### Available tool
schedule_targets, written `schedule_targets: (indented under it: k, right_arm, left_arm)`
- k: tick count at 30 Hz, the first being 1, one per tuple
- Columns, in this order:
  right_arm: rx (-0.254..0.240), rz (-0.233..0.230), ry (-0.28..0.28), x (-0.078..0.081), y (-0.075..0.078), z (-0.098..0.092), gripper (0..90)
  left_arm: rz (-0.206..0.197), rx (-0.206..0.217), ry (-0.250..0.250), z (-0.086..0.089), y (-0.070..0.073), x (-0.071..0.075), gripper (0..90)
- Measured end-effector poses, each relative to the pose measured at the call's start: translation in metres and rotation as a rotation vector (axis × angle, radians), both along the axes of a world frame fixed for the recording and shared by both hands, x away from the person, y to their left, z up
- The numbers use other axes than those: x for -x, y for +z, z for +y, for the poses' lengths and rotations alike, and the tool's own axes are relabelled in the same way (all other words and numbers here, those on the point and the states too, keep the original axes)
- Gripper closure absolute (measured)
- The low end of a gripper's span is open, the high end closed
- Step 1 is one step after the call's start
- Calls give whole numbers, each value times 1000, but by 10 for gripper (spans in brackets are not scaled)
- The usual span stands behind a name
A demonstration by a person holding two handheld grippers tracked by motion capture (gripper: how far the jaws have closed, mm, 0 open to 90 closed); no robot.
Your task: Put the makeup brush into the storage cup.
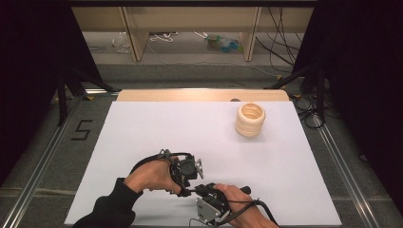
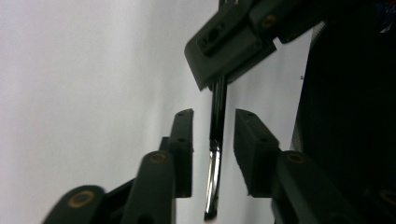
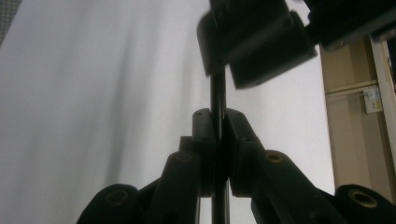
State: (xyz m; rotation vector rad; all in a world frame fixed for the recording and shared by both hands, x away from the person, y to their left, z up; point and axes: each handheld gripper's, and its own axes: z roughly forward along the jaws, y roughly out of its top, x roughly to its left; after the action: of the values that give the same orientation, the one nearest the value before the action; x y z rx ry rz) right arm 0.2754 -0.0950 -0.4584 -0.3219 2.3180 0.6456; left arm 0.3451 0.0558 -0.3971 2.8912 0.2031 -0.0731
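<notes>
A thin, glossy black rod (image 2: 215,158) runs between the two grippers near the table's front edge. My right gripper (image 3: 218,114) is shut on the rod (image 3: 217,93), pads pressed on both sides. My left gripper (image 2: 215,116) stands open around the same rod, with a gap on each side and no pad touching. In the high view the left gripper (image 1: 189,188) points down to the right and meets the right gripper (image 1: 199,191) tip to tip. A hand holds each gripper.
A pale ribbed wooden cup (image 1: 250,119) stands upright at the back right of the white table top (image 1: 142,133). Dark curtains flank the table, and metal rails run along both sides. Cables lie on the floor beyond the far edge.
</notes>
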Motion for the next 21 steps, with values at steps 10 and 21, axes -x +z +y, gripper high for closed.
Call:
schedule_targets:
  k: [10, 21]
  right_arm:
    - [-38, 49, -24, -10, 6, -13, 840]
    - [-83, 22, -31, -20, 15, -25, 840]
  left_arm:
    - [-52, 93, 72, 14, 6, -3, 444]
    - [-110, 200, 101, 19, 10, -5, 329]
